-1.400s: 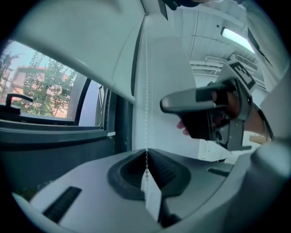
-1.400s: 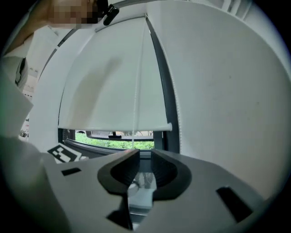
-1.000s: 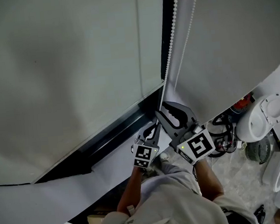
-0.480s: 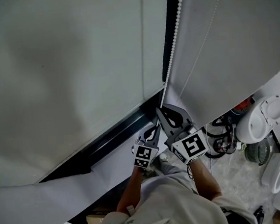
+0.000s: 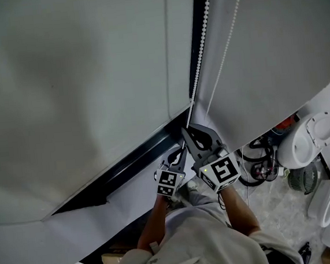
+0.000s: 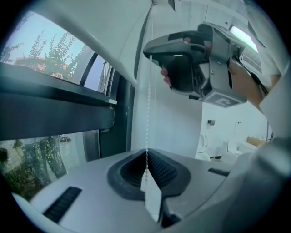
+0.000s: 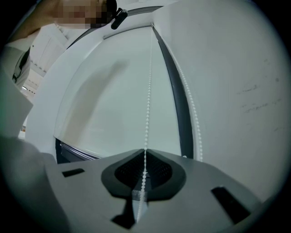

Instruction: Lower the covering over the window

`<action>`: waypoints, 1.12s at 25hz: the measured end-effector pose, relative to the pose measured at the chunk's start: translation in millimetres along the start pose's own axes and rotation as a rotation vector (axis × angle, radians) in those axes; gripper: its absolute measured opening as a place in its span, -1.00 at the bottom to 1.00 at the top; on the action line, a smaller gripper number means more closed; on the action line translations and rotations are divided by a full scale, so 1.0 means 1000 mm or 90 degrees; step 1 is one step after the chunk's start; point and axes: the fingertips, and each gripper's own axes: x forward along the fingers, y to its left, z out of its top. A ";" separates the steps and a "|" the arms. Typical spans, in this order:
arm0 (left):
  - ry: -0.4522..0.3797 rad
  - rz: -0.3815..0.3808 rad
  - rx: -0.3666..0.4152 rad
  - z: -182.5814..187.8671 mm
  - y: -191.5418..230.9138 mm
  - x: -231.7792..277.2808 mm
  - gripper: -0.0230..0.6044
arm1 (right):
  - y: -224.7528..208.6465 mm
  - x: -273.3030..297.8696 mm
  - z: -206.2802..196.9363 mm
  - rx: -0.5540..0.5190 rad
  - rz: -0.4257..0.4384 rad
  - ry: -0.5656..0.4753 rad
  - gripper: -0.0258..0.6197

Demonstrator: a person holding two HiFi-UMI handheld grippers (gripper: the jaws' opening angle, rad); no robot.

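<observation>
Hanging beside the right edge of the roller blind [image 5: 80, 96], the bead chain [image 5: 199, 55] is pinched by both grippers near the blind's lower right corner. The left gripper [image 6: 146, 158] is pressed shut on one strand, just above a white plastic connector [image 6: 152, 202]. The right gripper [image 7: 144, 157], whose jaws have just been closing, is clamped on the same strand a little higher. The chain is judged light, limp and apt to slip between beads, so it is best gripped squarely and drawn straight down without jerking.
</observation>
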 end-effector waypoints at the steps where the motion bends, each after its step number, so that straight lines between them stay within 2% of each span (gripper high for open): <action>1: 0.000 0.001 0.000 0.000 0.001 0.000 -0.86 | 0.000 0.000 0.000 -0.001 -0.002 0.001 -0.91; 7: 0.030 -0.007 -0.001 -0.003 0.000 0.007 -0.86 | -0.002 -0.001 -0.007 -0.007 -0.020 0.033 -0.92; 21: 0.068 -0.007 -0.019 -0.074 -0.004 0.012 -0.86 | -0.002 -0.006 -0.073 0.018 -0.022 0.089 -0.92; 28: 0.065 -0.008 -0.016 -0.068 -0.008 0.009 -0.86 | -0.001 -0.009 -0.074 0.004 -0.019 0.078 -0.91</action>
